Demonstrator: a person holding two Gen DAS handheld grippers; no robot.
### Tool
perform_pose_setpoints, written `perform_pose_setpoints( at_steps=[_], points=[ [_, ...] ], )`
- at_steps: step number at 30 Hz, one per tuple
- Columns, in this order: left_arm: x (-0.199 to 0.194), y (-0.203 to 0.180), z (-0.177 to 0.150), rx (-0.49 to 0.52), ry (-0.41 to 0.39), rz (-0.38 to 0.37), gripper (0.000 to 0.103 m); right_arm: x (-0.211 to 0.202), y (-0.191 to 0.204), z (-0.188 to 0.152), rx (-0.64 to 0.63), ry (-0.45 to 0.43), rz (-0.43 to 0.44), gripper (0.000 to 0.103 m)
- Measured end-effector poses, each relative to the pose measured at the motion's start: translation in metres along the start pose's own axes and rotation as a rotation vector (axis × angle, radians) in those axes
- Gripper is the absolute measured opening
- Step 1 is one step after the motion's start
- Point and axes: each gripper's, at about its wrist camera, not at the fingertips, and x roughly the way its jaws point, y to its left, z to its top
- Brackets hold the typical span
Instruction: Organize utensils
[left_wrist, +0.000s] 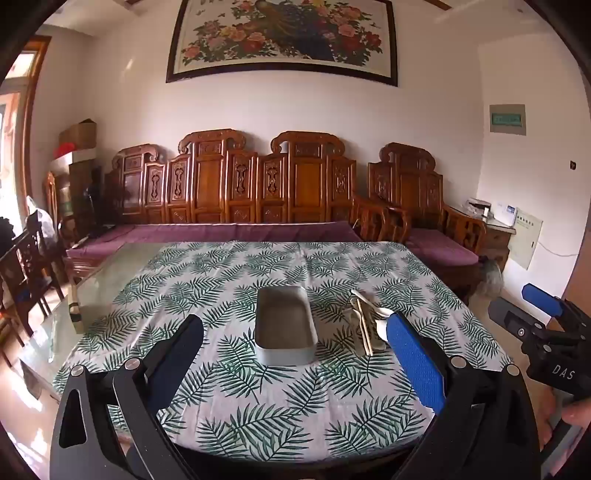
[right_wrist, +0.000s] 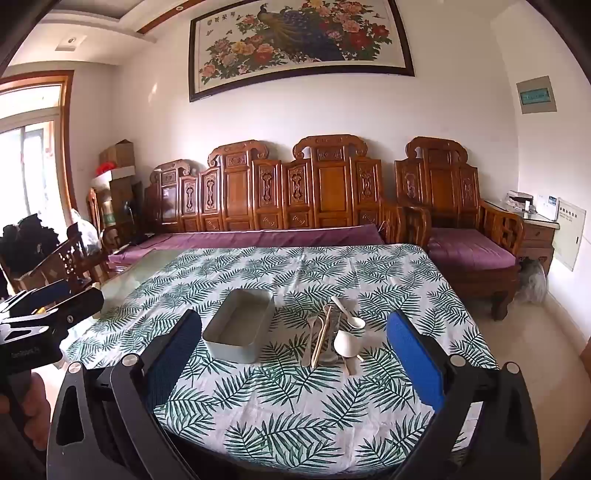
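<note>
"DAS" is printed on the right hand-held gripper (left_wrist: 554, 321).

- The right tool (right_wrist: 293, 343) hangs over the near edge of the table (right_wrist: 424, 266), its blue-padded fingers (right_wrist: 413, 358) wide apart with nothing between them.
- A grey rectangular box (right_wrist: 240, 325) sits on the leaf-print cloth (right_wrist: 295, 424).
- Just right of it lie chopsticks (right_wrist: 320, 338) and white spoons (right_wrist: 349, 341), piled together.
- The left tool (right_wrist: 48, 314) shows at the left edge.
</note>
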Motion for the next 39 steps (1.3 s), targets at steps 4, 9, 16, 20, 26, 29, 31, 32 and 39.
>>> perform_pose_setpoints(
  at_steps=[4,9,16,20,26,29,31,32,39],
  points=[
    [0.0000,0.0004,-0.0002,-0.002,0.001,-0.001,0.096,0.0000,0.0001,0.0000,-0.002,0.002,-0.002,0.101],
    [0.0004,0.0005,-0.0003,0.000,0.001,0.001,0.096,0.0001,0.0003,-0.0001,-0.003,0.002,-0.002,0.101],
    [-0.0001,0.0019,0.0007,0.003,0.003,-0.001,0.096,0.0004,0.0002,-0.0004,-0.002,0.003,-0.001,0.101],
    [0.0000,0.0027,0.0030,0.004,0.004,-0.004,0.096,0.0004,-0.0002,-0.0003,-0.002,0.003,-0.002,0.101],
    [-0.0030,-0.0022,0.0025,0.014,0.001,-0.004,0.096,0.0007,-0.0005,-0.0005,-0.001,0.004,-0.002,0.101],
    [-0.0033,-0.0025,0.0025,0.014,0.000,-0.004,0.096,0.0007,-0.0002,-0.0007,-0.002,0.004,-0.002,0.101],
    [-0.0033,-0.0028,0.0028,0.014,0.001,-0.003,0.096,0.0005,-0.0006,-0.0006,-0.001,0.004,-0.002,0.101],
    [-0.0032,-0.0030,0.0031,0.014,0.001,-0.004,0.096,0.0004,-0.0007,-0.0005,-0.001,0.003,-0.002,0.101],
    [-0.0058,-0.0059,0.0045,0.021,-0.004,-0.005,0.096,0.0004,-0.0004,-0.0009,0.000,0.005,0.000,0.101]
  ],
)
